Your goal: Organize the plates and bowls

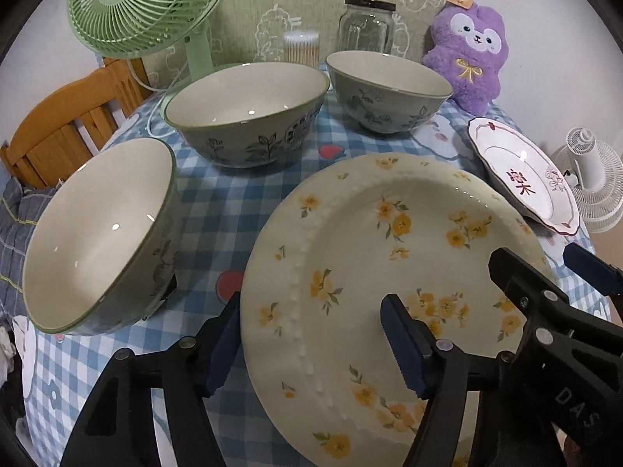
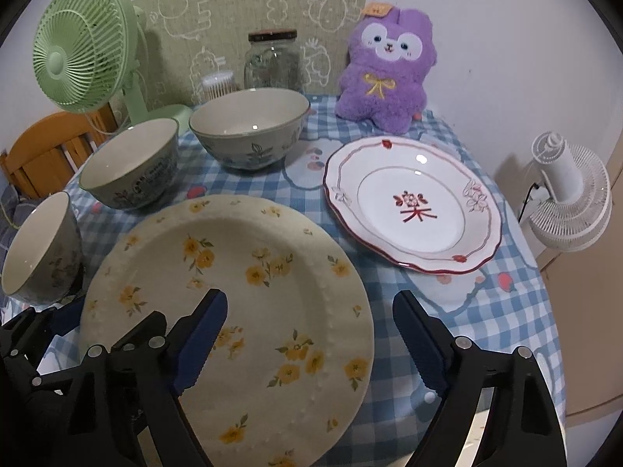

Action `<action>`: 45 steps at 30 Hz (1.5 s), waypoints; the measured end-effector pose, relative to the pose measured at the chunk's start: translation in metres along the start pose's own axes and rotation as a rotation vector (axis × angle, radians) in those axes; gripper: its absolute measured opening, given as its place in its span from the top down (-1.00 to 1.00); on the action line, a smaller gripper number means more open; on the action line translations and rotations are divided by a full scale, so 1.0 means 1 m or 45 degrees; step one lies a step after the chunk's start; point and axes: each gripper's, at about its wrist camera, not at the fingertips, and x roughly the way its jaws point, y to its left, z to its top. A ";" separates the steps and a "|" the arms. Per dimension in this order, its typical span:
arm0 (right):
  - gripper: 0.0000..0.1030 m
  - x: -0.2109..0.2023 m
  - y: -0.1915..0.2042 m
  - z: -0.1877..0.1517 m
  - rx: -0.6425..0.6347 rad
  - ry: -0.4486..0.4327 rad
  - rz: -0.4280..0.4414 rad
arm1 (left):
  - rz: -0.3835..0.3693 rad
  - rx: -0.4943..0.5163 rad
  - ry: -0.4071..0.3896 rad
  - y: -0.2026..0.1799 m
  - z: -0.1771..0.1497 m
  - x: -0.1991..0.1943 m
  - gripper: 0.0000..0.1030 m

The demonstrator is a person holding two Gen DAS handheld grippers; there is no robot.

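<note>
Left gripper (image 1: 311, 340) stands half open astride the near-left rim of the yellow plate (image 1: 389, 272), holding nothing; best close squarely on the rim before lifting. "DAS" shows on the other gripper's body. Right gripper (image 2: 311, 340) straddles the plate's right rim, wide, empty; red plate (image 2: 412, 204) bears 樂

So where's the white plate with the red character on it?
In the right wrist view the red-rimmed white plate lies flat on the checked tablecloth, right of the yellow-flowered plate, in front of the purple plush toy.
</note>
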 end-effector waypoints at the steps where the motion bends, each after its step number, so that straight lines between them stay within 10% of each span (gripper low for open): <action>1: -0.70 0.002 -0.001 0.000 0.001 0.014 0.007 | -0.002 -0.003 0.005 0.000 0.000 0.001 -0.34; 24: -0.05 0.026 -0.012 0.002 0.062 0.149 0.017 | -0.032 0.000 -0.011 0.003 0.002 0.004 -0.29; 45: -0.05 0.004 0.004 -0.028 0.052 0.223 0.054 | 0.005 0.011 0.039 0.017 -0.028 -0.019 -0.21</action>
